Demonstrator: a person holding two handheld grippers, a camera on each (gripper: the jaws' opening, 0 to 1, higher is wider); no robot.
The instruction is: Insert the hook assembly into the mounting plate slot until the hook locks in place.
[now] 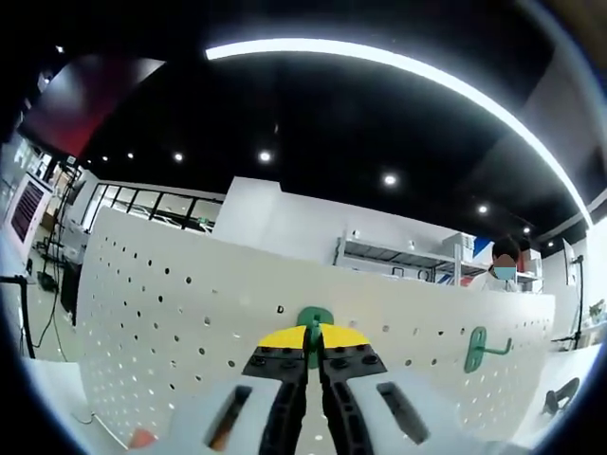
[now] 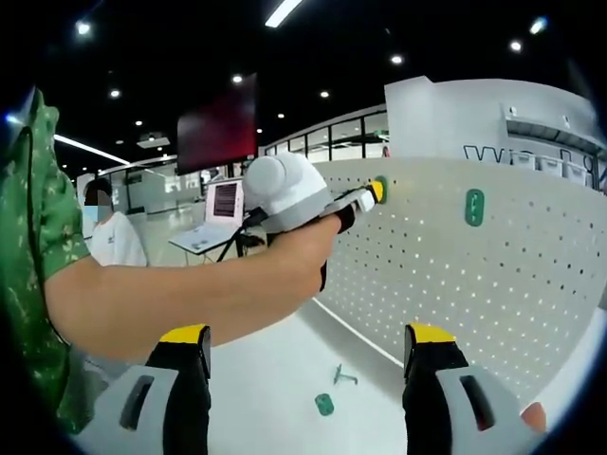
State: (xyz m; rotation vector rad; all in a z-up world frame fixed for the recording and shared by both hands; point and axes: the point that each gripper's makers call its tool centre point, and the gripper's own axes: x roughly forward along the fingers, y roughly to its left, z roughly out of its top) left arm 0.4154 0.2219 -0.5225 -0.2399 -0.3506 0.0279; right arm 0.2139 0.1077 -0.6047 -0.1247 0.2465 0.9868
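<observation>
My left gripper [image 1: 314,339] is shut on a green hook assembly [image 1: 315,318] and holds it against the white perforated mounting plate [image 1: 161,303]. In the right gripper view that left gripper [image 2: 365,197], held by a person's bare arm, presses the green hook [image 2: 381,187] onto the upper part of the plate [image 2: 455,294]. A second green hook [image 1: 479,349] hangs mounted on the plate further right, and it appears as the hook [image 2: 474,207] in the right gripper view. My right gripper [image 2: 308,349] stands open, low over the table, with nothing between its jaws.
A loose green base piece [image 2: 324,405] and a small metal hook [image 2: 343,375] lie on the white table [image 2: 256,379] below the plate. A laptop [image 2: 220,213] stands on a desk behind. A person [image 1: 503,273] stands beyond the plate's top edge.
</observation>
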